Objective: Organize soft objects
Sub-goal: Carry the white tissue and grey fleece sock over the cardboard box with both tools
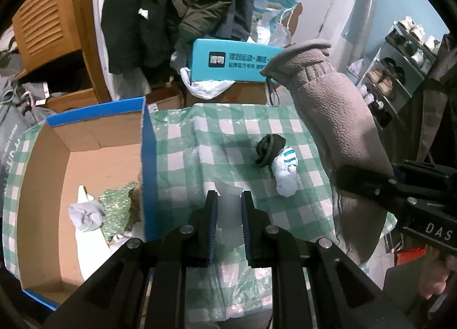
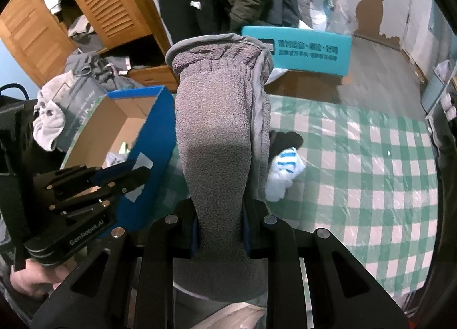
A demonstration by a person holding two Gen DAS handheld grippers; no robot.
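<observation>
Both grippers are carrying soft items above the checked desk, beside the open box.

The right gripper (image 2: 220,232) is pinching a grey fleece glove (image 2: 220,129) low on its body, its jaws pressing in on the fabric so the cuff is standing up clear of the green-and-white checked desk (image 2: 371,163). The left gripper (image 1: 229,226) is nipping a pale translucent white piece (image 1: 228,206), whose nature I cannot tell, with jaws nearly together. Both are hanging near the blue-edged cardboard box (image 1: 148,163), probably the sorting place, which is already holding a light grey bundle (image 1: 85,213). A black rolled sock (image 1: 268,147) and a white blue-striped sock (image 1: 285,172) are lying touching on the desk, awaiting their turn.
</observation>
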